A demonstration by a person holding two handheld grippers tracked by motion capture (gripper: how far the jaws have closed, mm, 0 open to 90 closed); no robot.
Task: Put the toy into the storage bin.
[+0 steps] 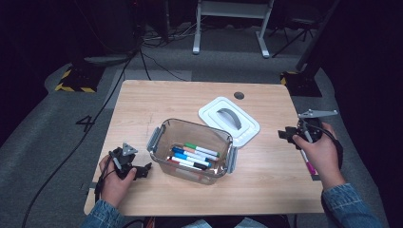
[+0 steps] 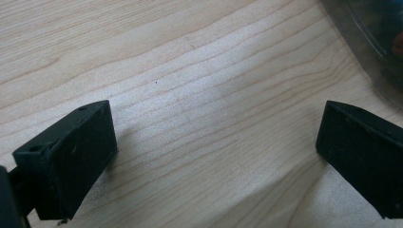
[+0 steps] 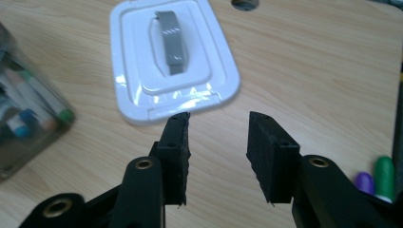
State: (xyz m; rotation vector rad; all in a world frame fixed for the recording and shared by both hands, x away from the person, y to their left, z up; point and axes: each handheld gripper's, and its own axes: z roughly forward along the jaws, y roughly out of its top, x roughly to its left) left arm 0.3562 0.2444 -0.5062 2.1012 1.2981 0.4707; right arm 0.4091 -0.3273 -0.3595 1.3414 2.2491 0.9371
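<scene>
One clear container mid-table, slightly toward the near edge, grey latches at both ends. Inside: about six markers, lying flat side by side; caps blue, green, red and black, exact count hard to call. One white lid with a grey handle, flat on the table just behind the container's right end, toward the far right corner. Two more markers at the right edge of the table by the right hand, purple and green caps in the right gripper view.

Left gripper: near the near-left corner, left of the container, hand wrapped around the body, jaws wide apart over bare wood, nothing between them.

Right gripper: near the right edge, held off the table, jaws pointing left toward the lid. Jaws about half open, empty; lid sits just beyond the tips, not touching.
</scene>
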